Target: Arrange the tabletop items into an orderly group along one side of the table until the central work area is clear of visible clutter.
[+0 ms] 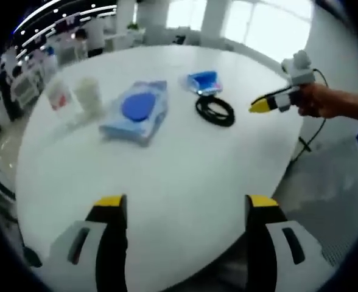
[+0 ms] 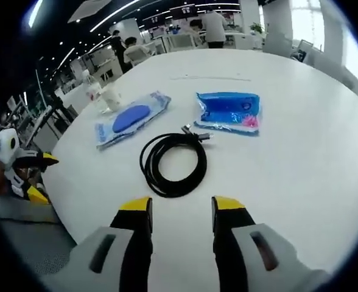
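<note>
- Right gripper (image 2: 182, 210) hovers at the near edge of the white round table (image 2: 301, 121), jaws partly apart, holding nothing, aimed at the coiled black cable (image 2: 173, 164) just ahead.
- Left gripper (image 1: 185, 204) hangs over its own table edge, jaws wide apart, empty.
- Judged step: approach for a first pick; next, lower the right jaws over the coil's rim and close.
- Beyond the cable lie a blue sealed pouch (image 2: 229, 111) and a clear pack with a blue oval (image 2: 132, 118).
- Near the far edge stand a white cup (image 1: 89, 95) and a bottle (image 1: 58, 95).
</note>
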Tool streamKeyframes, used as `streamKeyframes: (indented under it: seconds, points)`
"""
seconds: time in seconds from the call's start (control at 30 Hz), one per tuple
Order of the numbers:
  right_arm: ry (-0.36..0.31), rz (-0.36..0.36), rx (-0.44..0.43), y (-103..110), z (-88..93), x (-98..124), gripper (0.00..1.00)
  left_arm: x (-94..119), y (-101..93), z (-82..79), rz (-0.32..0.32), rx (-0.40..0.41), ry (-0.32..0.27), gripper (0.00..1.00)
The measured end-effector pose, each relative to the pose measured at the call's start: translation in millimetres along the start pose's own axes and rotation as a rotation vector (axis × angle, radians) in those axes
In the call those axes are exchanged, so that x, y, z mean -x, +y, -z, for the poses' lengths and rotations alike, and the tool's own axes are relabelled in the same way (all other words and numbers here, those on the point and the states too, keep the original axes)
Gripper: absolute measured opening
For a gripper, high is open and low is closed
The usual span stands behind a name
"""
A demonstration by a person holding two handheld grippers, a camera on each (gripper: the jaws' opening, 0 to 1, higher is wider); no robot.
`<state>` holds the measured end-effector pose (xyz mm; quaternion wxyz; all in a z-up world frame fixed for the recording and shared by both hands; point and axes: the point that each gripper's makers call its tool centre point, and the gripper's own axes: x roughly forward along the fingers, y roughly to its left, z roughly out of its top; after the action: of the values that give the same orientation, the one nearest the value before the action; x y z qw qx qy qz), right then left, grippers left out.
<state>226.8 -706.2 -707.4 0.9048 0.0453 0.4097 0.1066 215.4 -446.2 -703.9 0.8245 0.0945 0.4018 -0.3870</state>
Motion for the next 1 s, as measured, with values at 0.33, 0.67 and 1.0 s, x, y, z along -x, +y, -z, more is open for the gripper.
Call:
streamKeyframes:
  seconds: [0.33, 0.67, 1.0]
  points:
    - [-0.040, -0.060, 0.073, 20, -60.7, -39, 0.36, -22, 36.1, -41.1, -0.098, 0.257, -0.110, 0.74]
    - [-0.074, -0.116, 0.197, 37, -132.9, -84, 0.36, -55, 60.4, -68.8, -0.176, 0.423, -0.198, 0.59]
    - [-0.020, -0.143, 0.236, 35, -161.9, -135, 0.36, -84, 73.3, -59.5, -0.206, 0.592, -0.185, 0.53]
